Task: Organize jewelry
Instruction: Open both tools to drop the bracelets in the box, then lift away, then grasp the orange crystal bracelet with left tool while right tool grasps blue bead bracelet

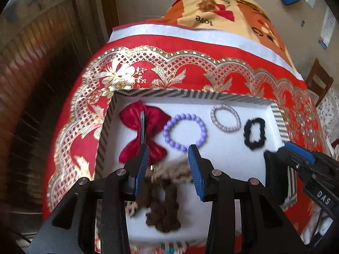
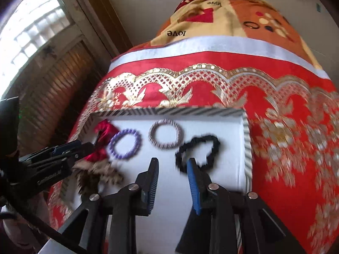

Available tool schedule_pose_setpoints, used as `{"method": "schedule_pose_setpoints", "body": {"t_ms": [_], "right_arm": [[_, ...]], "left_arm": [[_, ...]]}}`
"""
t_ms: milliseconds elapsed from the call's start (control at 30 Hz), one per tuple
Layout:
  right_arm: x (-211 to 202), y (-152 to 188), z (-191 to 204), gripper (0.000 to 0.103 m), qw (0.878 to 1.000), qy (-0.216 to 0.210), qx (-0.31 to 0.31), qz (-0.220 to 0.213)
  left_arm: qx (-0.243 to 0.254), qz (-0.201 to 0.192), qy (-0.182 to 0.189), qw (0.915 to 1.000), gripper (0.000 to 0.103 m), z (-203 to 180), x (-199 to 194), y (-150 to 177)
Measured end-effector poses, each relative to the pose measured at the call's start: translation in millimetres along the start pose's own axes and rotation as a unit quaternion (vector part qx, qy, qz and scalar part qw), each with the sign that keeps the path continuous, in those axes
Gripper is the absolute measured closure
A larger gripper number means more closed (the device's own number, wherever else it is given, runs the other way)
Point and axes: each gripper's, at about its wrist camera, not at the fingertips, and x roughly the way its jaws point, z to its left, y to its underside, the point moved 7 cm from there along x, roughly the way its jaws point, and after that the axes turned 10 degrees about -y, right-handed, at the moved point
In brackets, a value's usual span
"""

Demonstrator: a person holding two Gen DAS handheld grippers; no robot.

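A white tray with a striped rim (image 1: 190,94) (image 2: 169,112) lies on the red cloth. In it lie a red bow clip (image 1: 144,131) (image 2: 101,139), a purple bead bracelet (image 1: 184,131) (image 2: 125,144), a grey woven hair ring (image 1: 225,117) (image 2: 166,136) and a black scrunchie (image 1: 254,133) (image 2: 198,152). A brown leopard-print scrunchie (image 1: 164,201) (image 2: 99,176) lies in the near part, blurred. My left gripper (image 1: 168,148) (image 2: 84,146) is open above the brown scrunchie. My right gripper (image 2: 172,160) (image 1: 281,148) is open, its right finger over the black scrunchie's near edge.
The red and gold cloth (image 1: 190,67) covers the table. A patterned blanket (image 1: 222,10) lies beyond it. A wooden door (image 1: 31,63) stands at left, and a wooden chair (image 1: 320,80) at far right.
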Motion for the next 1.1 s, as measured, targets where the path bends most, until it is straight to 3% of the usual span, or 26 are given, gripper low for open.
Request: {"method": "schedule_pose_setpoints", "body": {"t_ms": [400, 600, 700, 767, 1100], "right_arm": [[-77, 86, -7, 0.073, 0.999, 0.04, 0.009, -0.024], [-114, 128, -27, 0.072, 0.997, 0.064, 0.022, -0.023], [-127, 146, -37, 0.066, 0.997, 0.071, 0.032, -0.018], [-134, 158, -44, 0.061, 0.996, 0.072, 0.041, -0.017], [-127, 203, -40, 0.061, 0.998, 0.053, 0.032, 0.021]], "left_arm": [[0.002, -0.017, -0.023, 0.9996, 0.065, 2, -57, 69], [-0.025, 0.002, -0.01, 0.9997, 0.065, 17, -71, 102], [-0.027, 0.011, -0.011, 0.9995, 0.065, 21, -74, 116], [-0.03, 0.019, -0.011, 0.9993, 0.065, 22, -76, 128], [-0.042, 0.058, 0.003, 0.9974, 0.065, 18, -77, 175]]}}
